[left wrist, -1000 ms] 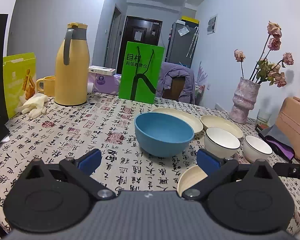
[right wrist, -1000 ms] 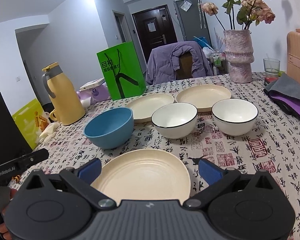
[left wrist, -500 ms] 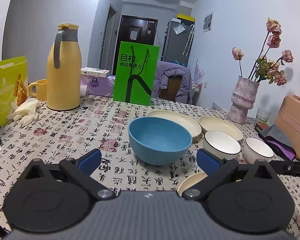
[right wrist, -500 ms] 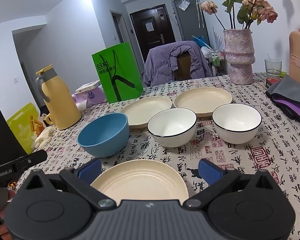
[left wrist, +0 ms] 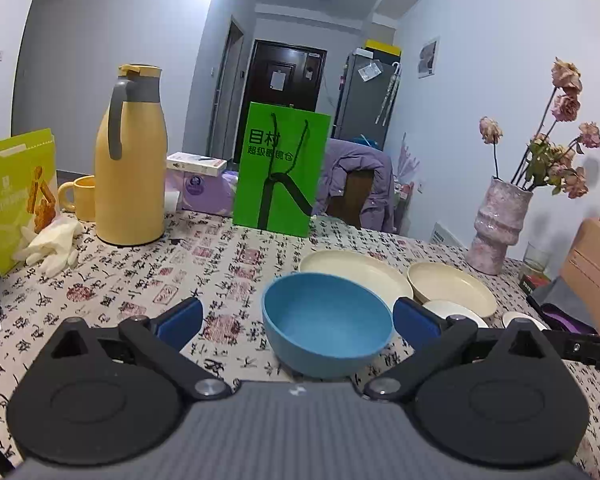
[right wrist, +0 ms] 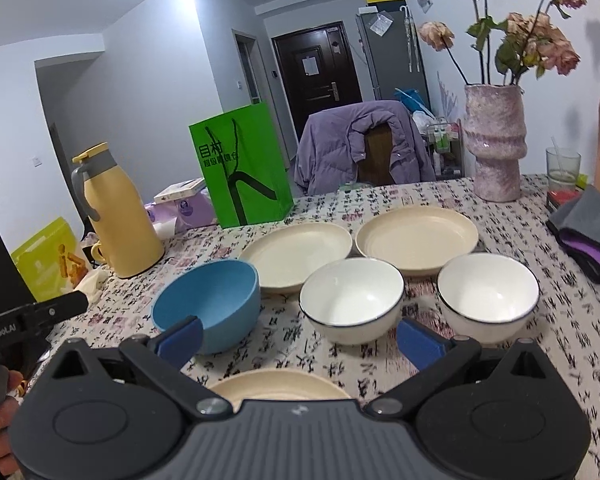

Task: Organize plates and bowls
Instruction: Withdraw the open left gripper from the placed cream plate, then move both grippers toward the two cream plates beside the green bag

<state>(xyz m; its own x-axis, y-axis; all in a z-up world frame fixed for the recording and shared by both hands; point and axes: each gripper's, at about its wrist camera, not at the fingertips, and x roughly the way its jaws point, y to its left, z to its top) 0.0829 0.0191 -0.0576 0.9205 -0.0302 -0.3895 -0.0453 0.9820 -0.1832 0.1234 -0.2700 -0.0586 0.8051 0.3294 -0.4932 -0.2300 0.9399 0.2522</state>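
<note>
On the table [left wrist: 148, 280], the blue bowl [left wrist: 326, 322] sits just ahead of the left gripper [left wrist: 296, 320], between its spread fingers. Right gripper [right wrist: 298, 340], also spread, hovers over a plate [right wrist: 280, 386].

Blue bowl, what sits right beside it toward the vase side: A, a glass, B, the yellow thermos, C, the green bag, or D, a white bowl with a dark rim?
D: in the right wrist view the blue bowl has a dark-rimmed white bowl next to it.
</note>
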